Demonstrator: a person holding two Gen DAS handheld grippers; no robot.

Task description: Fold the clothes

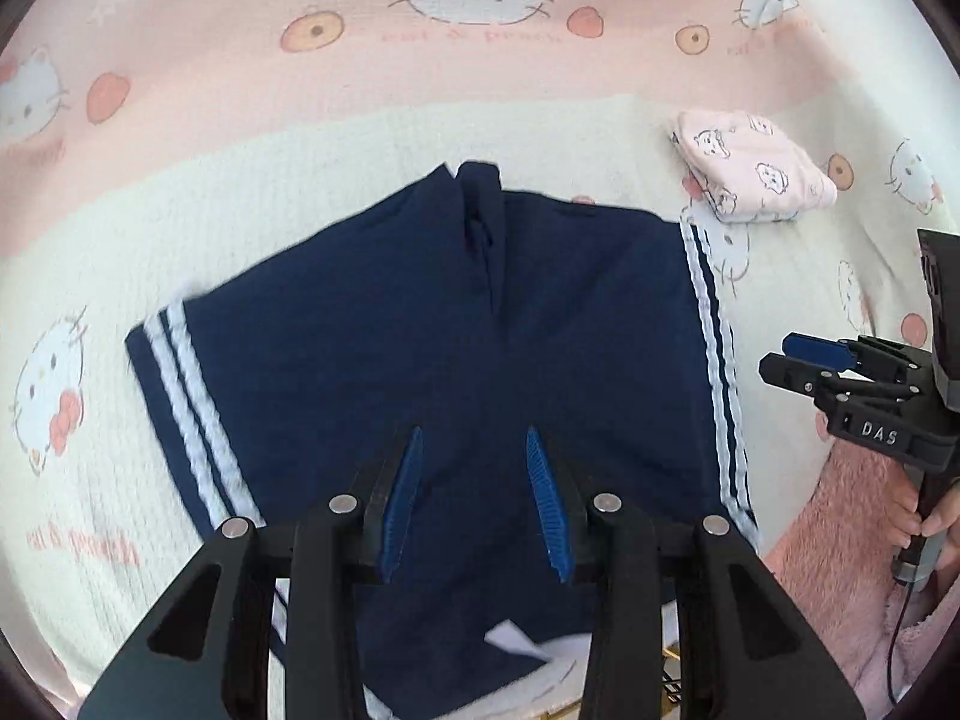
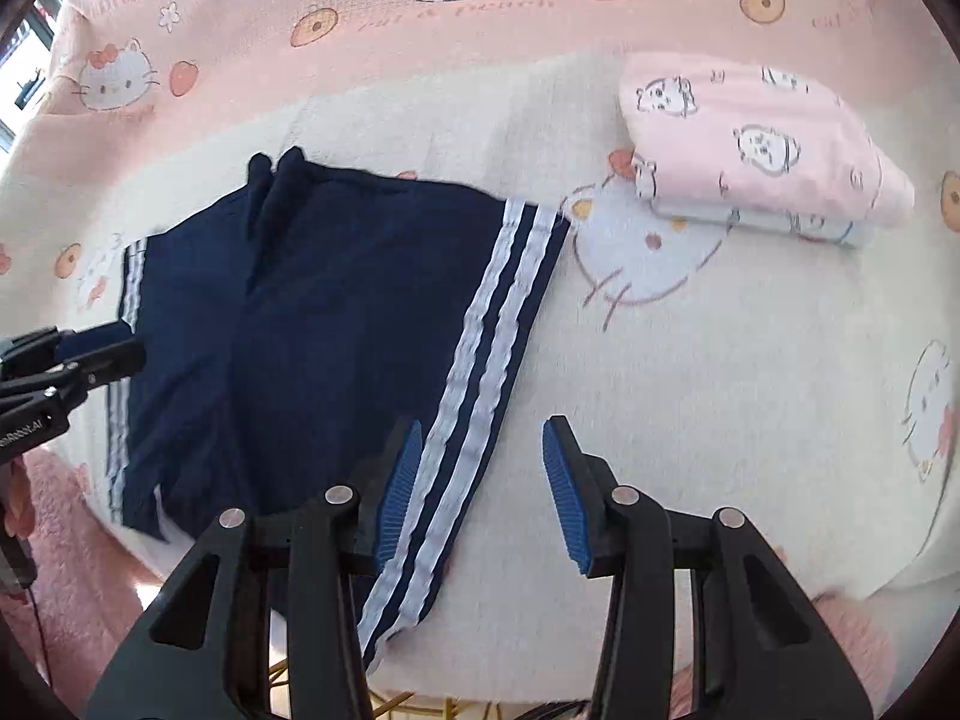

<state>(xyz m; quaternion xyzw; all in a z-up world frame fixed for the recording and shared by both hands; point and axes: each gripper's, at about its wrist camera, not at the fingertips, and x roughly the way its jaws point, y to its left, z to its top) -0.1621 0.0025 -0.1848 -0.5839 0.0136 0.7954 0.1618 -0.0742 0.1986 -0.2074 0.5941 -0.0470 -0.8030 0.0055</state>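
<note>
Shorts [image 1: 420,324] lie on a cat-print blanket [image 2: 750,360]; both grippers' jaws gape, empty.

1. The left gripper [image 1: 474,438] has black angular plastic arms with triangular cut-outs, round silver pivot screws and ribbed blue pads [image 1: 547,504].
2. The right gripper [image 2: 480,438] is built the same: black linkage, silver screws, ribbed blue pads [image 2: 564,504].
3. Seen from the left wrist view, its body bears white "DAS" lettering, and a thin dark cable [image 1: 900,630] hangs from its handle.
4. A fluffy pink sleeve [image 1: 840,528] covers the arm.
</note>
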